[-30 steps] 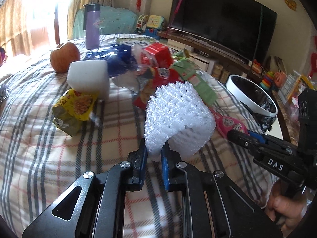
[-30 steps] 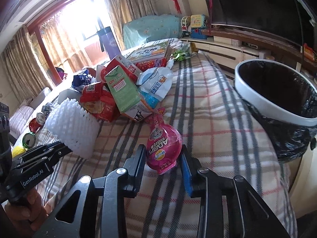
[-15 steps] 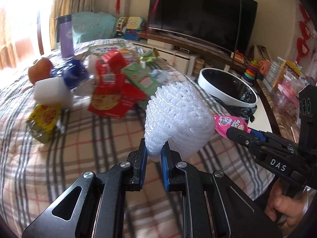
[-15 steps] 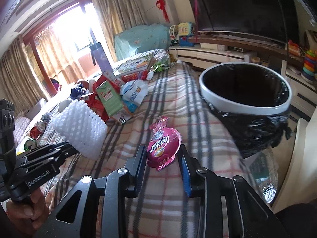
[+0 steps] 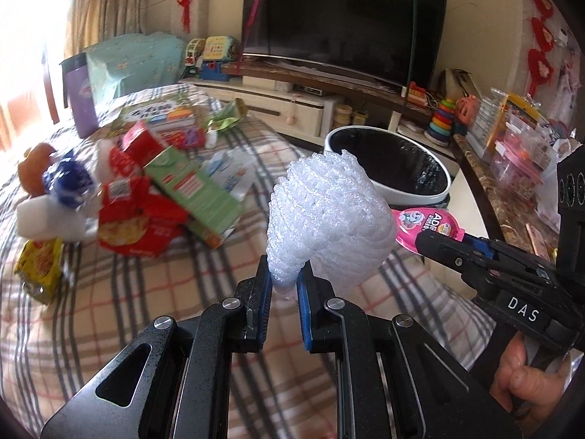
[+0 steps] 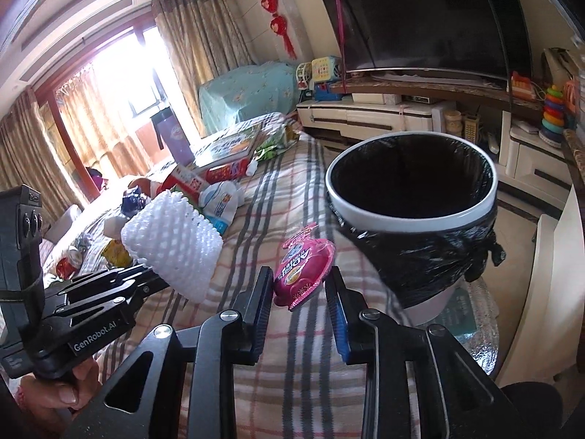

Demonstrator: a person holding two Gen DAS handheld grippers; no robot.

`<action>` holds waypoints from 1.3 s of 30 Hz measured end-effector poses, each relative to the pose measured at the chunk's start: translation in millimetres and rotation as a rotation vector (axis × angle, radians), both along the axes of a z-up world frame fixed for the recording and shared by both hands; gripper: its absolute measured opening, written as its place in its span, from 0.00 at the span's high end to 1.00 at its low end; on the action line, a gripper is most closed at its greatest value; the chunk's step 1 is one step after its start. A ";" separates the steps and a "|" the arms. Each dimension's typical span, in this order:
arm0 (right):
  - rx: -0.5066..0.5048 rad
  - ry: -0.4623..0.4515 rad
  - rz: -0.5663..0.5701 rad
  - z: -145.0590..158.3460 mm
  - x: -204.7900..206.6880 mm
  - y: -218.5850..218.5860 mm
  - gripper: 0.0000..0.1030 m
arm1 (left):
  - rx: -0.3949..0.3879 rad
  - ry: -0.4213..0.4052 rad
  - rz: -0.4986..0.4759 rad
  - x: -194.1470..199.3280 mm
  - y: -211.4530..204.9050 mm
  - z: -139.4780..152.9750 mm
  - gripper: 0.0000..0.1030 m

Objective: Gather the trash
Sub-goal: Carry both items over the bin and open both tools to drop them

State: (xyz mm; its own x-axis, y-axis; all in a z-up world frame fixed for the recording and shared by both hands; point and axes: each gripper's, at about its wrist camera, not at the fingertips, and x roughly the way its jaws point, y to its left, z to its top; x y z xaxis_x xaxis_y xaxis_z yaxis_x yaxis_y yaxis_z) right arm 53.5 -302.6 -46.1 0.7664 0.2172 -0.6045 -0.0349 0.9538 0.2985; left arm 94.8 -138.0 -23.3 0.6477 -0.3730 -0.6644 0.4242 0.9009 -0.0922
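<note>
My left gripper (image 5: pixel 284 274) is shut on the lower edge of a white foam fruit net (image 5: pixel 329 219), held up above the plaid bed cover. My right gripper (image 6: pixel 299 281) grips a pink snack pouch (image 6: pixel 303 267) in the air, its jaws still closing a little on it. A white bin with a black liner (image 6: pixel 402 219) stands just past the bed's edge, ahead and right of the pouch. From the right wrist view the net (image 6: pixel 172 237) and left gripper (image 6: pixel 157 274) sit at the left; from the left, the pouch (image 5: pixel 427 223) and right gripper (image 5: pixel 427 241) at the right.
A heap of litter lies on the bed: a green carton (image 5: pixel 193 190), red packets (image 5: pixel 135 219), a yellow packet (image 5: pixel 40 263), a white foam block (image 5: pixel 40 216). A purple bottle (image 5: pixel 82 102) and an apple (image 5: pixel 34 164) sit farther back. A TV cabinet (image 6: pixel 384 113) stands behind the bin.
Both grippers have swung right and slightly up toward the bin, carrying the net and the pouch. The bin now looms larger in the right wrist view; the litter heap has slid left.
</note>
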 end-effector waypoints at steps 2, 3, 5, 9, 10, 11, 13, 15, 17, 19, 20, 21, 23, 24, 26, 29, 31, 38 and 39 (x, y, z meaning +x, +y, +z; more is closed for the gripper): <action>0.003 -0.005 -0.006 2.0 -0.1 -3.4 0.71 | 0.002 -0.004 -0.008 1.0 -4.6 1.5 0.88; 0.005 -0.009 -0.008 3.4 0.0 -5.5 0.71 | 0.003 -0.006 -0.012 1.8 -7.0 2.2 0.88; 0.007 -0.015 -0.013 5.9 0.2 -8.2 0.72 | 0.002 -0.008 -0.019 2.4 -9.8 3.6 0.88; 0.009 -0.029 -0.025 11.1 1.2 -14.0 0.72 | 0.004 -0.008 -0.030 5.9 -18.7 6.1 0.88; 0.010 -0.032 -0.028 12.4 1.8 -15.6 0.72 | 0.006 -0.009 -0.032 7.1 -20.5 6.2 0.88; 0.010 -0.034 -0.030 13.5 2.5 -16.9 0.72 | 0.007 -0.010 -0.035 7.7 -22.1 6.2 0.88; 0.013 -0.036 -0.036 14.9 4.0 -21.6 0.83 | 0.010 -0.010 -0.042 10.8 -26.9 7.1 0.88; 0.015 -0.035 -0.047 15.6 6.3 -26.6 0.83 | 0.013 -0.009 -0.048 13.1 -32.0 7.2 0.88; 0.015 -0.033 -0.056 16.3 9.2 -31.1 0.83 | 0.014 -0.006 -0.056 17.1 -37.2 7.6 0.88; 0.012 -0.028 -0.060 16.3 13.0 -35.1 0.83 | 0.017 -0.005 -0.063 21.5 -43.9 7.5 0.88; 0.012 -0.027 -0.061 16.2 14.0 -36.7 0.83 | 0.015 -0.002 -0.066 24.2 -46.7 7.4 0.88; 0.010 -0.028 -0.061 16.7 15.7 -37.8 0.83 | 0.014 0.001 -0.069 26.4 -49.0 7.2 0.88; 0.005 -0.030 -0.064 18.1 17.8 -40.0 0.83 | 0.013 0.003 -0.072 29.5 -52.2 7.3 0.88; 0.005 -0.032 -0.066 19.0 19.7 -41.3 0.83 | 0.013 0.004 -0.075 32.1 -54.4 7.3 0.88; 0.005 -0.032 -0.069 19.4 22.6 -44.8 0.83 | 0.014 0.006 -0.080 35.8 -58.6 8.0 0.88; 0.004 -0.031 -0.079 18.9 27.3 -50.3 0.84 | 0.016 0.006 -0.085 42.6 -65.6 9.8 0.88; 0.004 -0.028 -0.084 17.9 31.2 -54.7 0.84 | 0.016 0.008 -0.091 48.3 -70.7 11.1 0.88; 0.007 -0.017 -0.099 11.3 42.6 -68.2 0.84 | 0.035 0.013 -0.114 63.9 -92.5 13.4 0.88; 0.008 -0.015 -0.101 10.4 44.0 -70.2 0.84 | 0.039 0.014 -0.116 66.1 -95.9 13.4 0.88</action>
